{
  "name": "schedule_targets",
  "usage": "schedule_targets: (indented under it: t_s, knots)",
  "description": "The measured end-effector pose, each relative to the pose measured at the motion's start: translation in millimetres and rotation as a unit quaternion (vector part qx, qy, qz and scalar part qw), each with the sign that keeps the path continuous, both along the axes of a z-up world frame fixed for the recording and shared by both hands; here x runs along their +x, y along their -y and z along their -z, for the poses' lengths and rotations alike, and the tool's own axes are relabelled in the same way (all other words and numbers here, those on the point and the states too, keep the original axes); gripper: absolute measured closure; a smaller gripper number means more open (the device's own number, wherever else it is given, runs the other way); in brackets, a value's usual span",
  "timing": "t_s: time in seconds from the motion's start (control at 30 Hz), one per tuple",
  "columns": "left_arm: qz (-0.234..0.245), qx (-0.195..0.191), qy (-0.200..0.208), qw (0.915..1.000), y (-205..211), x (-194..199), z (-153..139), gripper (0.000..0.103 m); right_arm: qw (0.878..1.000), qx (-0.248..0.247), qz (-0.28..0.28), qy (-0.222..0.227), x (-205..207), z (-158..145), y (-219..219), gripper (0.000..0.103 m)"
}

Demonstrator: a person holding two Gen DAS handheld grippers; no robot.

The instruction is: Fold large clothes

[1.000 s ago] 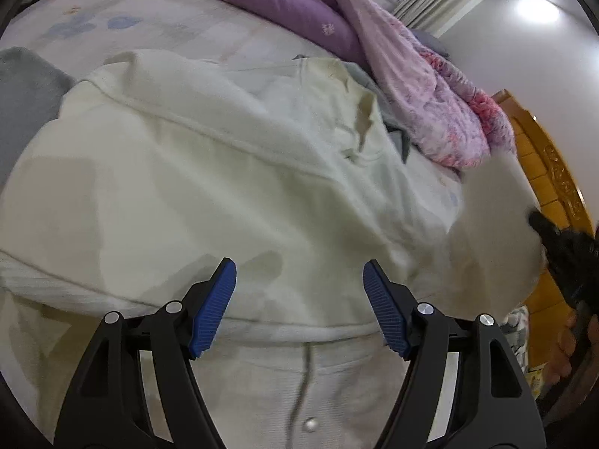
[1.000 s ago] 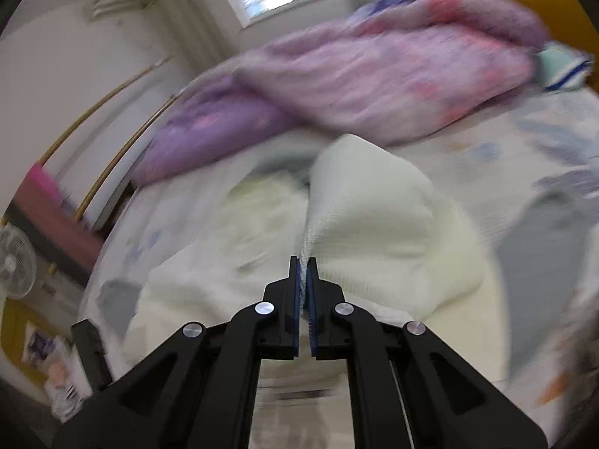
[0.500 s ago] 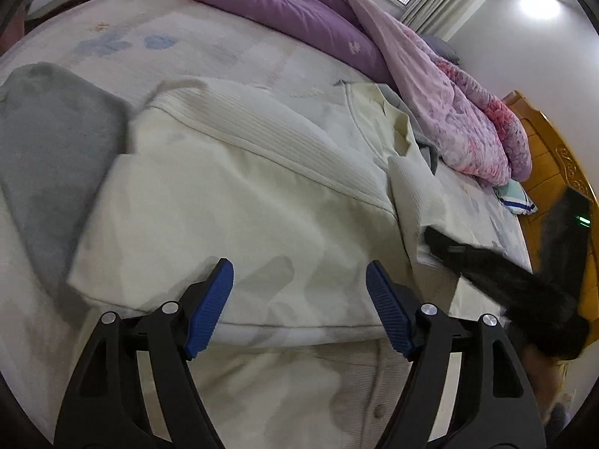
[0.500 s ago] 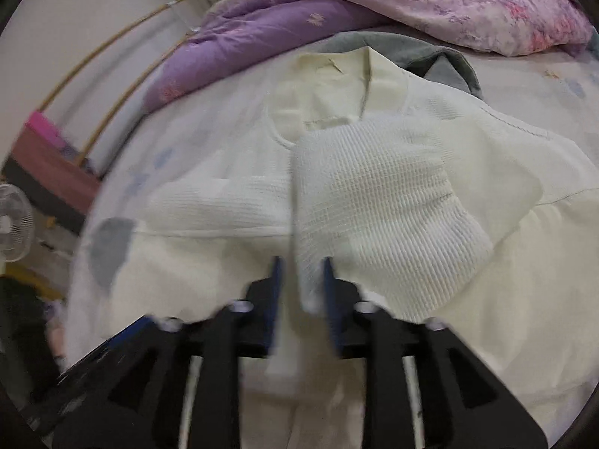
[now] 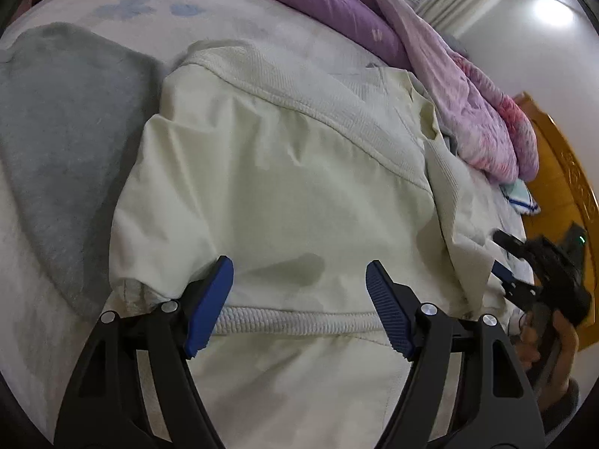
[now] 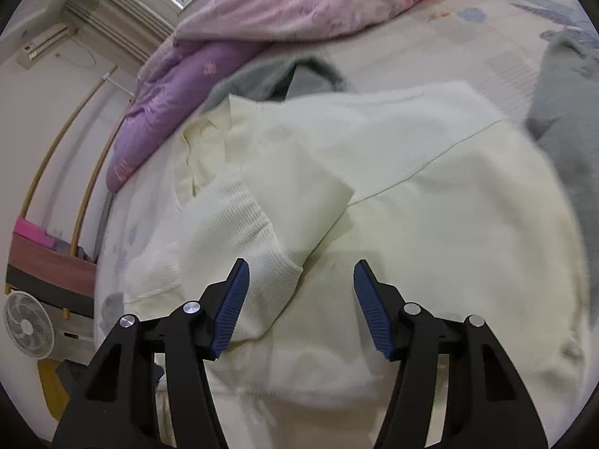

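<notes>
No text, label, brand, number or sign can be read in either view. A small red mark is seen on the air conditioner (image 6: 45, 43), but it is too small to be made out.

A home bedroom: a bed (image 5: 93, 0) with a purple quilt (image 6: 179, 86) at twelve o'clock, a standing fan (image 6: 26, 325) at eight.
</notes>
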State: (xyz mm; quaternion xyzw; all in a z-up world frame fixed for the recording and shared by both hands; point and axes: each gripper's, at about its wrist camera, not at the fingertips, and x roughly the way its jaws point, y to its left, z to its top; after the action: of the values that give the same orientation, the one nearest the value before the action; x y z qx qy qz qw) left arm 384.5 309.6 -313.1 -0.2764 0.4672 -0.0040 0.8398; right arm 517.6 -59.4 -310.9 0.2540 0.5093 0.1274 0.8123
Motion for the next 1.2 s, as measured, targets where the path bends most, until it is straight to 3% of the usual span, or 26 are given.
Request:
schedule_targets:
  t_s: [0.07,0.1,0.13,0.2,0.3,0.4,0.57,0.67,0.77,0.83,0.93,1.1,1.2]
  knots:
    - [0.009,-0.023,0.005,0.9997,-4,-3,-5,0.028,1.0,0.017,0.006,-0.004,9,7,-2,0.05]
    - [0.012,-0.043,0.012,0.9989,-9,-6,-8,0.028,1.0,0.009,0.011,0.003,12,8,-3,0.063]
    - [0.013,-0.065,0.023,0.9976,-16,-11,-13,0.028,1.0,0.004,0.011,0.01,14,6,-6,0.082]
    - [0.007,-0.082,0.037,0.9959,-27,-18,-21,0.028,0.999,-0.011,0.012,0.044,10,-7,-16,0.089]
    - [-0.014,-0.084,0.053,0.995,-48,-26,-34,0.028,0.993,-0.036,-0.021,0.113,-8,-34,-50,0.09]
    - [-0.036,-0.075,0.063,0.9945,-65,-32,-43,0.025,0.981,-0.026,-0.083,0.175,-32,-63,-105,0.09]
    - [-0.078,-0.045,0.046,0.9949,-91,-36,-45,0.024,0.958,-0.048,-0.176,0.22,-68,-82,-205,0.09]
    - [-0.101,-0.001,0.016,0.9948,-99,-34,-43,0.024,0.956,-0.086,-0.214,0.181,-73,-53,-261,0.085]
    - [-0.104,0.009,0.003,0.9945,-105,-29,-39,0.024,0.957,-0.087,-0.26,0.088,-63,-7,-288,0.064]
    - [-0.106,0.026,-0.006,0.994,-108,-26,-36,0.024,0.965,-0.05,-0.251,0.063,-66,7,-278,0.061]
    - [-0.101,0.044,-0.012,0.9938,-102,-17,-36,0.024,0.965,-0.005,-0.253,0.07,-74,0,-257,0.061]
    - [-0.078,0.074,-0.004,0.9942,-79,1,-48,0.023,0.968,0.018,-0.227,0.108,-78,-28,-199,0.058]
    - [-0.066,0.117,-0.005,0.991,-62,17,-55,0.023,0.974,-0.013,-0.194,0.115,-62,-39,-157,0.057]
